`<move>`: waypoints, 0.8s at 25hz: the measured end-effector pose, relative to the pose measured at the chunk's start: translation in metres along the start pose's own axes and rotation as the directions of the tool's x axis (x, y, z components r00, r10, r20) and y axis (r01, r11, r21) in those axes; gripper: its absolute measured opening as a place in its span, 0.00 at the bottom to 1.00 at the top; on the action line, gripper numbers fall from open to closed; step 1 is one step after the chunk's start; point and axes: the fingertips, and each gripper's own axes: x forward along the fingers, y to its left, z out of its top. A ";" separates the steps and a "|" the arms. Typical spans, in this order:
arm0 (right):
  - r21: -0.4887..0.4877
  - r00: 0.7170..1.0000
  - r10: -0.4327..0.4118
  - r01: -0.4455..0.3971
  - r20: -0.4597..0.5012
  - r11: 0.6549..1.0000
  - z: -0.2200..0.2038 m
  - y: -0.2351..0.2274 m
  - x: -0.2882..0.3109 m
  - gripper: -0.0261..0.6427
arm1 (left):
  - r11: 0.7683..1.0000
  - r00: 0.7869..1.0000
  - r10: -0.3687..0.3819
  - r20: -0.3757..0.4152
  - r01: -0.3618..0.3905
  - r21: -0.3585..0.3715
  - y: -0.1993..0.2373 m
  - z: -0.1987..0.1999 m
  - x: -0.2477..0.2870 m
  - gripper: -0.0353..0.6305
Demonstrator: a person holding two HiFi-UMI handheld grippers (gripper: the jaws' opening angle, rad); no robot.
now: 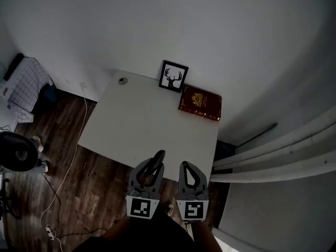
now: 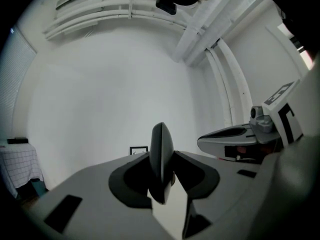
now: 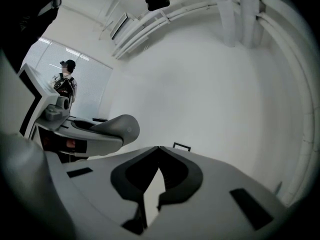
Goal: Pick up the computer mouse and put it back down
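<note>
Left gripper [image 1: 151, 168] clenched the mouse [image 2: 161, 154], clear of the table [image 1: 142, 125] ahead — right gripper [image 1: 191, 168] was shut, empty; pickup looked done, putting-down left.

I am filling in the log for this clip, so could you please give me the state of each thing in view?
Left gripper: shut on the mouse.
Mouse: held on edge, off the table.
Right gripper: shut, empty.
Frame: upright at the table's far edge.
Book: closed, lying flat.
</note>
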 end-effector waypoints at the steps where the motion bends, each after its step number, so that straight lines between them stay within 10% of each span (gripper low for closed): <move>1: -0.016 1.000 0.010 -0.010 -0.004 1.000 -0.001 -0.002 -0.004 0.07 | 1.000 1.000 0.007 0.007 -0.007 -0.002 -0.004 0.002 -0.001 0.25; 20: 0.009 0.999 0.036 -0.036 0.033 0.999 -0.004 -0.016 -0.043 0.07 | 0.994 1.000 0.022 0.006 -0.022 0.106 -0.048 0.014 -0.011 0.25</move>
